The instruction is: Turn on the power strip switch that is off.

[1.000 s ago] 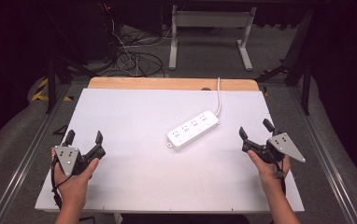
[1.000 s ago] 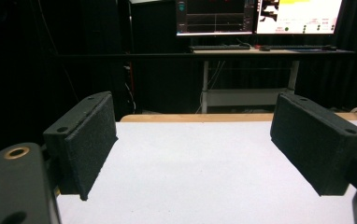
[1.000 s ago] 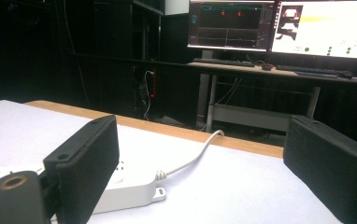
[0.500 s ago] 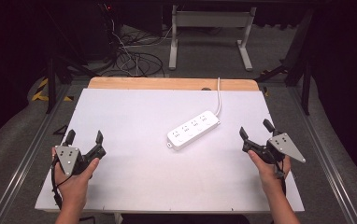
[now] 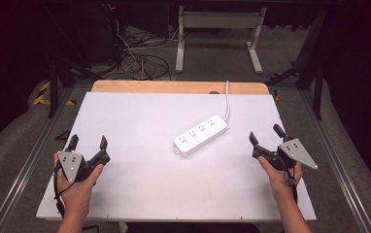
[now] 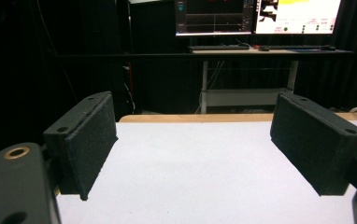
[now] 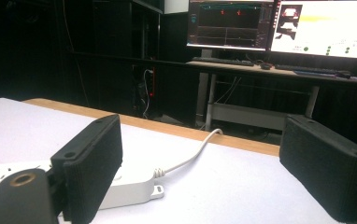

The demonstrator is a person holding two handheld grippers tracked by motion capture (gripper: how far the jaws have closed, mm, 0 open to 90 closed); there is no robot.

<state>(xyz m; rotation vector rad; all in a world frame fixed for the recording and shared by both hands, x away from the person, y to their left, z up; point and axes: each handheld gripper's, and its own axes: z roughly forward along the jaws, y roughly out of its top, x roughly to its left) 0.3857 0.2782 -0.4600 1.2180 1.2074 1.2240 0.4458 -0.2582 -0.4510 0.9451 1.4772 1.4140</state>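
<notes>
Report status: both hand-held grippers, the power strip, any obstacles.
Left hand-held gripper open, empty. Right hand-held gripper open, empty. Power strip flat mid-table, untouched. Nothing between.

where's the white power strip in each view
High view: the power strip lies at the middle of the white table, slanted, between the two grippers and touching neither.
Left gripper view: I can't find it; bare table lies between the open jaws.
Right gripper view: the strip sits at lower left, partly behind the left jaw.
Shared landmark: its white cord, running to the table's wooden far edge.
</notes>
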